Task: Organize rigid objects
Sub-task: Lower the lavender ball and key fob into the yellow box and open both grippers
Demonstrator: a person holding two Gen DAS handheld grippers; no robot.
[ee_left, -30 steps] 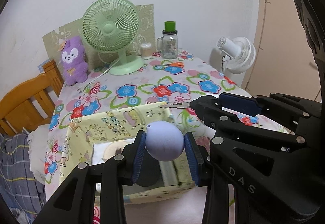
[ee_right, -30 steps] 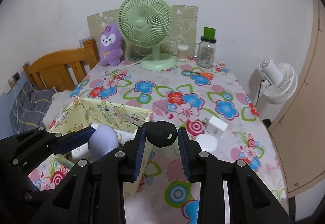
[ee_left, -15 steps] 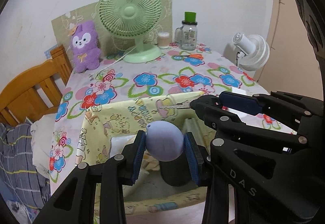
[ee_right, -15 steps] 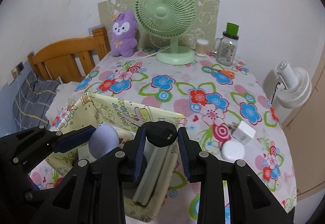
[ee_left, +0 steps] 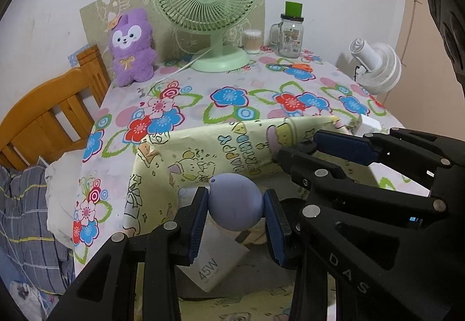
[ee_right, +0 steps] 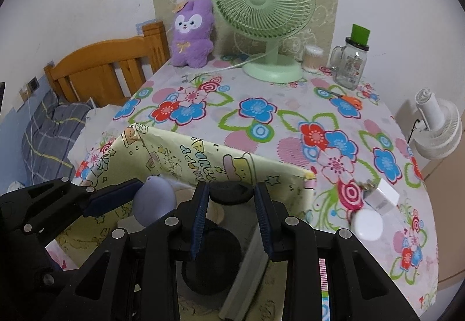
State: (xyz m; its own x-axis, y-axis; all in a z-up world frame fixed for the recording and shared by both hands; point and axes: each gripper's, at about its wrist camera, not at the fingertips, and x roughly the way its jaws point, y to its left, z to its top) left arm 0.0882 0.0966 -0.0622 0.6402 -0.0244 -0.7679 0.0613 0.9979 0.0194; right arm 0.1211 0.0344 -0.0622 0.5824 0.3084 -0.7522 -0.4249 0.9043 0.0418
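Floral-cloth table (ee_right: pixel 261 105) against a white wall; far half carries only a green fan (ee_right: pixel 264 1), purple plush (ee_right: pixel 191 30), glass jar (ee_right: pixel 350 65) and small cotton-swab pot (ee_right: pixel 312 58) along the back edge, so the middle of the cloth is open. Left edge borders a wooden bed frame (ee_right: pixel 107 68) with plaid bedding below; right edge drops off toward a white floor fan (ee_right: pixel 436 129).

Near edge: yellow patterned box (ee_left: pixel 232 143), open at the top, both claws above its interior.

Left claw (ee_left: pixel 235 210): closed on a lavender ball (ee_left: pixel 234 201), pads pressing either side, ball held over the box interior above a white "45W" charger box (ee_left: pixel 212 265).

Right claw (ee_right: pixel 231 212): closed on a black rounded object (ee_right: pixel 229 193); its shape below the pads is hard to make out, and it merges with a dark round form lower in the box.

Right wrist view only: white adapter (ee_right: pixel 382 197) and white round disc (ee_right: pixel 367 223) on the cloth just right of the box; orange scissors (ee_right: pixel 347 98) near the jar. Left wrist view shows only a corner of the adapter, the right claw (ee_left: pixel 293 146) blocking that side.

Box floor mostly hidden by both claws; near wall cut off at the frame bottom.
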